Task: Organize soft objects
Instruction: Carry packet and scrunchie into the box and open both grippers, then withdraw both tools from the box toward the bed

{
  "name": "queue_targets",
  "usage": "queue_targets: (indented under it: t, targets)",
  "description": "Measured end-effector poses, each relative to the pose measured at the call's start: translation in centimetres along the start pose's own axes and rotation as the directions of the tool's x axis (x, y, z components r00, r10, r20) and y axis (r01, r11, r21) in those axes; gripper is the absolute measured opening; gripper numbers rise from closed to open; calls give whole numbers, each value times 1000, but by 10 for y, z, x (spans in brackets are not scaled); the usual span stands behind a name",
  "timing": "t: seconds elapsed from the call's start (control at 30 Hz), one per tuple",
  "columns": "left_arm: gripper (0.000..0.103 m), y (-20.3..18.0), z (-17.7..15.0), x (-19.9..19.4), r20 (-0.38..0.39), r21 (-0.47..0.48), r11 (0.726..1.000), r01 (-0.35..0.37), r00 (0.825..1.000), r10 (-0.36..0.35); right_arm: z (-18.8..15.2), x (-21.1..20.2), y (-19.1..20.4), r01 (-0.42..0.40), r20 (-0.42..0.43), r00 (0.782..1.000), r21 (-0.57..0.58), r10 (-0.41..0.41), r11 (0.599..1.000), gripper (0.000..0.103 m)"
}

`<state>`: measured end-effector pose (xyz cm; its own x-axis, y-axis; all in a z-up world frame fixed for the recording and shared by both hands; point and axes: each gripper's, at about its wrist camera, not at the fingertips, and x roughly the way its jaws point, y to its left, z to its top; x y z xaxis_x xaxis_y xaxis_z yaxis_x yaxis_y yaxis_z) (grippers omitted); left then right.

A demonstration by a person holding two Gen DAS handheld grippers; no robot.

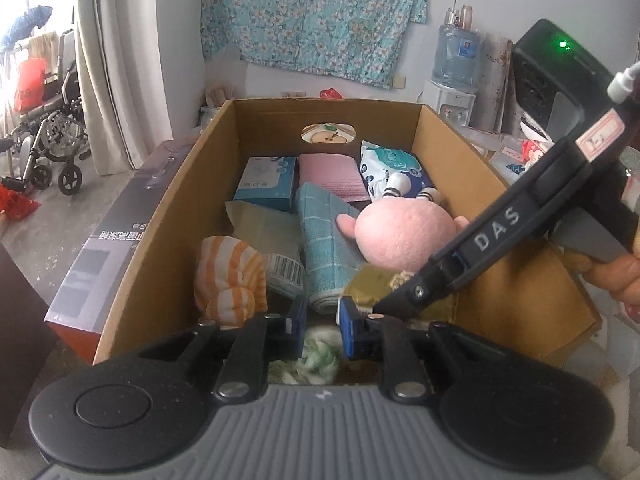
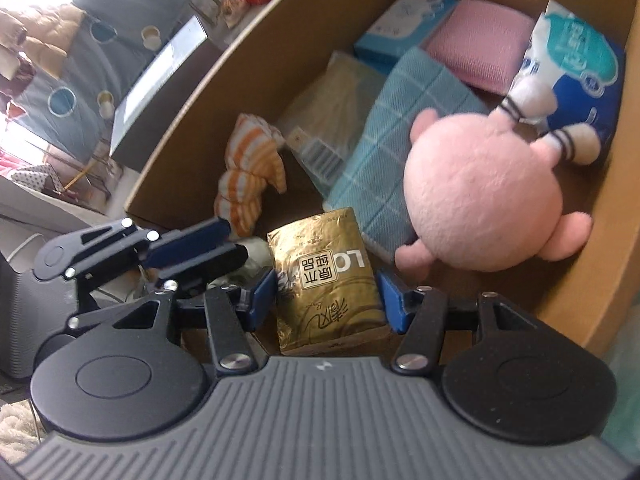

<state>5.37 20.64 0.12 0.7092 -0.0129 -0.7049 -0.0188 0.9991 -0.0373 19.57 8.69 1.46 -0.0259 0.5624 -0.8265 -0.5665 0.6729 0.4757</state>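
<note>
A big cardboard box point(image 1: 168, 216) sits open on the floor, and both hands are working over its near end. Inside, the largest thing is a teal checked towel point(image 1: 324, 248), rolled and lying lengthwise down the middle, with a round pink plush toy point(image 2: 480, 196) resting against its right side, white striped feet toward the far wall. Behind them lie a folded pink cloth point(image 1: 330, 176), a blue-and-white tissue pack point(image 2: 576, 64) in the far right corner and a light blue carton point(image 1: 266, 178) to the left. A clear plastic bag point(image 1: 272, 240) lies left of the towel, and an orange-striped cloth point(image 1: 230, 280) is bunched by the left wall. The right gripper point(image 2: 326, 300) has its blue pads clamped on the sides of a gold foil packet point(image 2: 324, 280), held low at the box's near end. The left gripper point(image 1: 322, 330) hangs just beside it, its fingers narrowly apart around a green-and-white fluffy cloth point(image 1: 318, 360); whether the pads press on it I cannot tell.
</note>
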Motion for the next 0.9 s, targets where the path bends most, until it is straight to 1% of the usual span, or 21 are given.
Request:
queue_targets:
  t: [0.07, 0.1, 0.13, 0.2, 0.4, 0.47, 0.53, 0.67, 0.7, 0.8, 0.87, 0.9]
  targets:
    - [21, 0, 0, 0, -1, -8, 1000, 2, 1000, -2, 1, 3, -3, 7, -14, 1000, 6, -7, 1000, 56]
    - [23, 1, 1, 0, -1, -15, 1000, 2, 1000, -2, 1, 5, -4, 7, -18, 1000, 9, -7, 1000, 56]
    - [28, 2, 1, -1, 0, -23, 1000, 4, 1000, -4, 1, 6, -5, 8, -25, 1000, 14, -8, 1000, 56]
    - [35, 4, 2, -3, 11, -40, 999, 5, 1000, -5, 1, 8, -6, 10, -36, 999, 24, -9, 1000, 57]
    - [48, 6, 3, -14, 52, -53, 999, -9, 999, 12, 1, 6, -8, 33, -22, 999, 2, -33, 999, 59]
    - [50, 5, 3, -17, 60, -54, 998, -13, 998, 16, 1, 7, -7, 34, -19, 999, 1, -34, 999, 59]
    - [55, 4, 2, -19, 66, -54, 998, -17, 998, 21, 0, 5, -6, 39, -9, 999, -1, -39, 999, 59]
    - [63, 2, 3, -26, 82, -52, 998, -26, 996, 31, -2, -5, -7, 32, 34, 999, 1, -32, 999, 59]
    - [67, 1, 3, -28, 89, -52, 998, -29, 995, 33, -2, -10, -8, 21, 51, 998, 6, -22, 1000, 59]
    - [77, -4, 4, -34, 109, -49, 999, -21, 994, 26, -8, -29, -12, -38, 110, 993, 27, 35, 999, 59]
    - [84, -10, 5, -38, 121, -45, 999, -15, 992, 21, -15, -45, -15, -77, 160, 984, 24, 72, 997, 59]
    - [88, -14, 6, -40, 129, -46, 999, -13, 991, 19, -21, -57, -17, -97, 197, 976, 19, 92, 995, 60]
